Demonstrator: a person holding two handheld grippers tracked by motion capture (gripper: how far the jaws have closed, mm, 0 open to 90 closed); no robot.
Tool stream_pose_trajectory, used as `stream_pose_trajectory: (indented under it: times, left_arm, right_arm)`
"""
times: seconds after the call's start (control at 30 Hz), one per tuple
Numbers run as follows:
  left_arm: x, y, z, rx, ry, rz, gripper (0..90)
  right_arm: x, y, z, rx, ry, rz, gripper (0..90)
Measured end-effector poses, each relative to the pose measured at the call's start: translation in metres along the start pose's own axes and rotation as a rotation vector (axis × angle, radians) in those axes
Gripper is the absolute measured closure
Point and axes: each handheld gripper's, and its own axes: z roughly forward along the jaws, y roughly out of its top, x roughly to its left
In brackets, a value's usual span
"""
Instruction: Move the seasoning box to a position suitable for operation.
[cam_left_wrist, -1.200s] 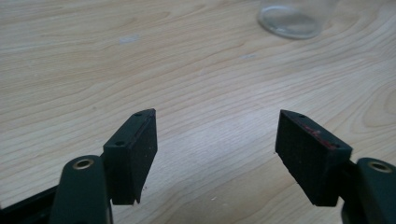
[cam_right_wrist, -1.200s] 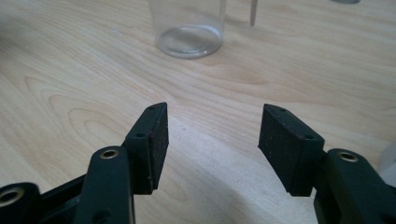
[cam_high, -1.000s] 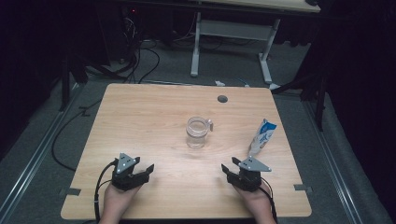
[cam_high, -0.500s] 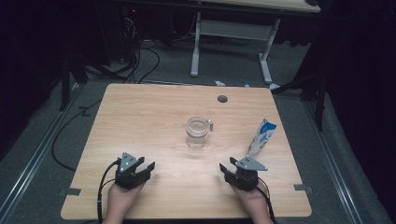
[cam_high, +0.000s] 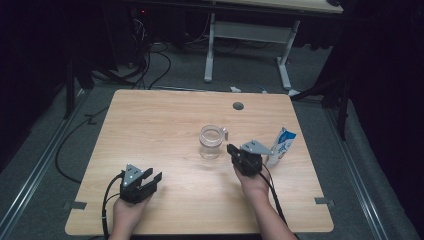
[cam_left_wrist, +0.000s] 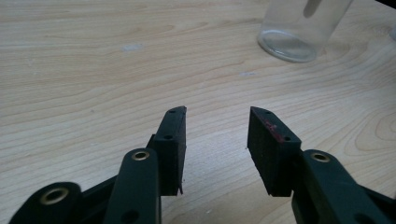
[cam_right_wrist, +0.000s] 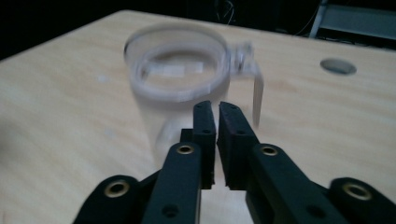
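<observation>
A clear glass mug (cam_high: 211, 141) stands upright mid-table, its handle to the right. A blue-and-white carton (cam_high: 281, 146) stands to its right. My right gripper (cam_high: 232, 149) hovers between the two, just right of the mug's base. Its jaws have just closed and are shut on nothing. The right gripper view has the mug (cam_right_wrist: 177, 70) blurred right behind the shut jaws (cam_right_wrist: 217, 105). My left gripper (cam_high: 152, 176) rests near the front left of the table. Its jaws (cam_left_wrist: 217, 112) have been closing and stand partly open over bare wood, the mug's base (cam_left_wrist: 299, 32) far ahead.
The wooden table (cam_high: 150, 125) has a round cable hole (cam_high: 238, 106) near its far edge. Cables trail from both grippers over the front edge. A second desk's legs (cam_high: 210, 50) and floor cables lie beyond the table.
The right gripper has moved forward and left, from near the front edge to beside the mug, and its jaws have shut. The left gripper's jaws have narrowed; that hand stayed put.
</observation>
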Motion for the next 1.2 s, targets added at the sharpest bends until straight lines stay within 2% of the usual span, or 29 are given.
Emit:
stream_pose_trajectory:
  times: [0.13,0.23,0.27,0.33,0.43,0.47,0.57,0.7,0.83,1.0,1.07,1.2]
  left_arm:
    - [0.005,-0.002,-0.004,-0.004,0.015,0.006,61.6]
    - [0.008,-0.003,-0.005,-0.005,0.032,0.023,59.0]
    - [0.008,-0.003,-0.005,-0.007,0.032,0.015,57.8]
    - [0.009,-0.004,-0.005,-0.010,0.026,0.000,57.8]
    - [0.008,-0.004,-0.006,-0.015,0.021,0.010,57.7]
    - [0.008,-0.004,-0.006,-0.017,0.021,0.012,57.1]
    - [0.007,-0.004,-0.006,-0.027,0.017,0.013,56.9]
    - [0.006,-0.004,-0.006,-0.034,0.012,0.022,57.2]
    - [0.006,-0.003,-0.005,-0.041,0.012,0.001,57.1]
    - [0.007,-0.003,-0.006,-0.035,0.018,-0.001,56.5]
    - [0.008,-0.004,-0.007,-0.033,0.015,-0.009,56.5]
    - [0.008,-0.004,-0.007,-0.031,0.007,0.000,56.3]
  right_arm:
    - [-0.002,0.027,0.017,-0.015,-0.016,0.005,89.9]
    - [-0.002,0.042,0.027,-0.013,-0.025,0.015,89.9]
    - [-0.002,0.051,0.032,-0.020,-0.034,0.006,89.9]
    - [-0.001,0.054,0.033,-0.020,-0.039,0.005,89.9]
    - [-0.003,0.064,0.041,-0.023,-0.044,0.006,89.8]
    - [-0.004,0.067,0.047,-0.006,-0.044,0.009,89.8]
    - [-0.004,0.069,0.051,0.004,-0.054,0.006,89.8]
    - [-0.004,0.069,0.048,-0.005,-0.046,0.009,89.8]
    - [-0.007,0.068,0.051,0.011,-0.033,0.013,89.9]
    - [-0.012,0.064,0.063,0.045,-0.036,0.032,89.8]
    - [-0.012,0.064,0.063,0.054,-0.035,0.039,89.9]
    - [-0.013,0.065,0.062,0.056,-0.039,0.043,89.8]
